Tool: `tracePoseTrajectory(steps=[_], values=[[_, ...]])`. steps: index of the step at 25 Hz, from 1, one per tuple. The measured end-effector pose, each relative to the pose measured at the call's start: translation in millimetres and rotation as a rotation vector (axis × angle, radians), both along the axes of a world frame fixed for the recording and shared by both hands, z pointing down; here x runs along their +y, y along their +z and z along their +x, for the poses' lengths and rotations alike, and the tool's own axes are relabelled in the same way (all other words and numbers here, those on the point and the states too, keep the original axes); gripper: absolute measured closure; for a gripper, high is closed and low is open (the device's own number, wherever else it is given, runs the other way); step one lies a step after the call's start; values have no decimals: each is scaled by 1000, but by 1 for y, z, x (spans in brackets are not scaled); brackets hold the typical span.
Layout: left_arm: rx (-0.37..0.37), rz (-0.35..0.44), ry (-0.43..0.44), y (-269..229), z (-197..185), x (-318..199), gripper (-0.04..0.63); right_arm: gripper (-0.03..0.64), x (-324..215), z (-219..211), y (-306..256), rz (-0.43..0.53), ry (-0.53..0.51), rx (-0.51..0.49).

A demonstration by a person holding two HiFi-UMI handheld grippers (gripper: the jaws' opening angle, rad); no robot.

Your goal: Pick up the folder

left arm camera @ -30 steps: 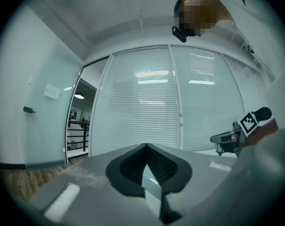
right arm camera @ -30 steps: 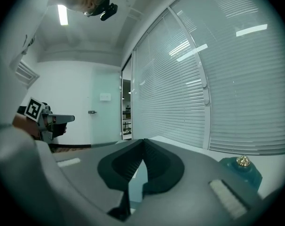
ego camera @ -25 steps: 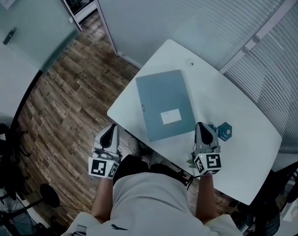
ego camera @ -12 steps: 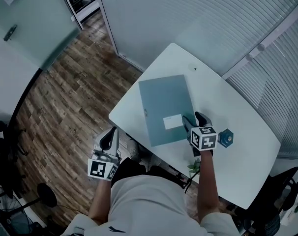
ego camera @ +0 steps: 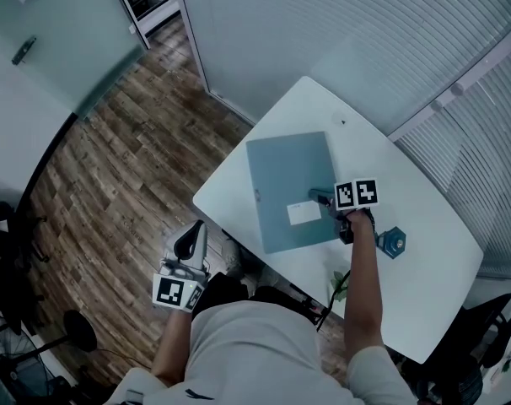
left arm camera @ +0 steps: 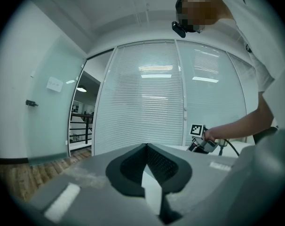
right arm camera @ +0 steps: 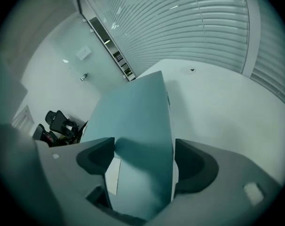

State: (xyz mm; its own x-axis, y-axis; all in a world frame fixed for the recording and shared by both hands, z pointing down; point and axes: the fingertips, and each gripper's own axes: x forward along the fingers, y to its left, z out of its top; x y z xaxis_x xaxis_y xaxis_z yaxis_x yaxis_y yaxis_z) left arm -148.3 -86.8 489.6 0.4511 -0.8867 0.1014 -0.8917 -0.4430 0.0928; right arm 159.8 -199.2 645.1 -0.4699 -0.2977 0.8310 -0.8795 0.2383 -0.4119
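Right gripper view: where are we w/ the folder (right arm camera: 138, 121)?
– Flat on the desk (right arm camera: 217, 102), just below & ahead of our right gripper (right arm camera: 145, 160). Jaws have just been opening, now wide; folder shows in the gap, pads not on it. We'd call it the reach-in.
Long axis?
– Runs away from the gripper, label end nearest. Next we'd need a jaw under its thin edge, then close. Left gripper (left arm camera: 147, 171): closed, empty.

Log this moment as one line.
right gripper: fingers just opened, flat blue-grey folder between them | left gripper: shut, empty | folder: flat on white table
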Motion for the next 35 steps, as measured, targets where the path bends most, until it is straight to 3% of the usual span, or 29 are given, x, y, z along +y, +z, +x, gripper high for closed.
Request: tracePoseTrajectory(steps=[6,16,19,23,26,28,31,35], values=[[4,-21,11,6,4,-2,595,176,0,-3,12,-62,60,-194],[14,-36,30,10,8,-8,595,186,0,-5,11,-51,60,-200],[27,-73,43,17,10,-11,595,187,1,-4,11,-42,70,-203],[63,-182,98,43,24,-17,594,187,1,-2,14,-36,72,-205],[178,-311,139,63,41,-22,593,188,1,-1,14,-35,71,-206],[253,-428,167,77,56,-27,523,188,1,-1,14,-36,73,-205],[309,-563,164,100,76,-43,423,189,2,-1,13,-36,75,-206],[391,-704,53,131,86,-74,286,190,1,-1,13,-32,75,-210]])
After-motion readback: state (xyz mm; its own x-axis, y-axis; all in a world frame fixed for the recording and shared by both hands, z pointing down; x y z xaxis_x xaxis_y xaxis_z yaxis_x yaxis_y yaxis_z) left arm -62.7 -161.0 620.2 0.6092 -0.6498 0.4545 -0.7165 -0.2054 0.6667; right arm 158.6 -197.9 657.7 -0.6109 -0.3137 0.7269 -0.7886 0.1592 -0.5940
